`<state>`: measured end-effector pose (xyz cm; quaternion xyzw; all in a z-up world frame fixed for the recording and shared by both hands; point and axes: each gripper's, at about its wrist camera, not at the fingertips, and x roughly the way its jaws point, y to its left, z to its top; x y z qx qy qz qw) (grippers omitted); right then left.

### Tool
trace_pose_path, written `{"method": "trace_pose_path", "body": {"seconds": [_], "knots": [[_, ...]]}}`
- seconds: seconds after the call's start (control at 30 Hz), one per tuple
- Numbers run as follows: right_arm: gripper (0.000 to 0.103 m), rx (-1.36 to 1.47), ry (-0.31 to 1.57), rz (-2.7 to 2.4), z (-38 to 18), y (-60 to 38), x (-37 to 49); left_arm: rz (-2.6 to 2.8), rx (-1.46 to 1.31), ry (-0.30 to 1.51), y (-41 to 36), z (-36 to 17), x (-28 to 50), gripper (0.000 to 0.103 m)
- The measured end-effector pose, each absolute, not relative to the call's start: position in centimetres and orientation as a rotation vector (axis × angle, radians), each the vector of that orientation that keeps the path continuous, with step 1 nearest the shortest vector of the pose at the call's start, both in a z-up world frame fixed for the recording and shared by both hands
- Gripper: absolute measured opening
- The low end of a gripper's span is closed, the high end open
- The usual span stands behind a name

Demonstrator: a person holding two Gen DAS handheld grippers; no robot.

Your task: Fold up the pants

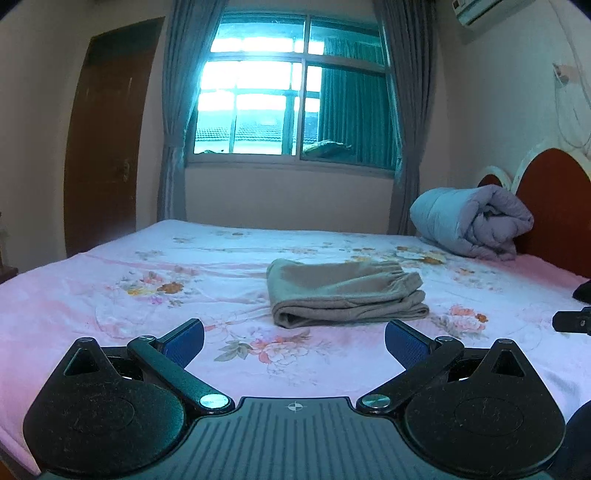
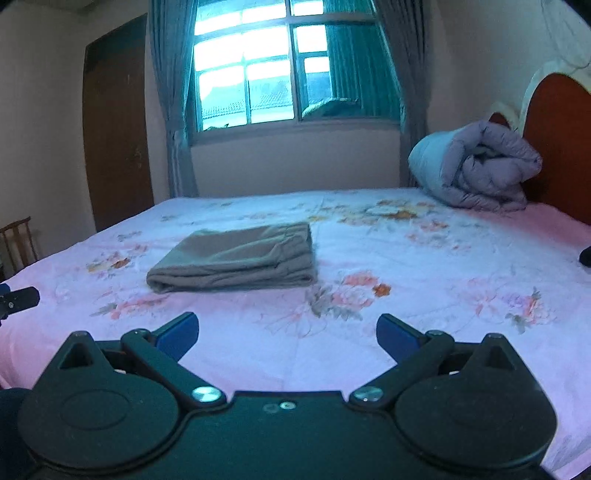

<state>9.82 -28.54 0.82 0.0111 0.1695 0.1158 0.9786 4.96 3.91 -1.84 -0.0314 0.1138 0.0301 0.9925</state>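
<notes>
The bed (image 1: 110, 280) with a flowered sheet carries the pants (image 1: 343, 291), folded in a neat stack near its middle. The left claw (image 1: 294, 341) and right claw (image 2: 287, 334) are both wide and empty, apart from the pants, probably because folding is finished.

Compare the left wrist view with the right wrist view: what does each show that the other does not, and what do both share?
Only the left wrist view shows the air conditioner high on the wall and the left claw, open.

Only the right wrist view shows the wooden chair by the door and the right claw, open.

Both show the folded pants lying on the flowered bed, the rolled quilt, the window and the brown door.
</notes>
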Motion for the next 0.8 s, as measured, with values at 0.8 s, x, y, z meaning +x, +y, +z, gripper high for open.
{"method": "trace_pose_path", "body": {"seconds": [0.8], "knots": [[0.097,-0.029,0.305,0.225,0.89,-27.47,9.34,0.040,-0.049,0.237,3.48,-2.13,5.18,0.103]]}}
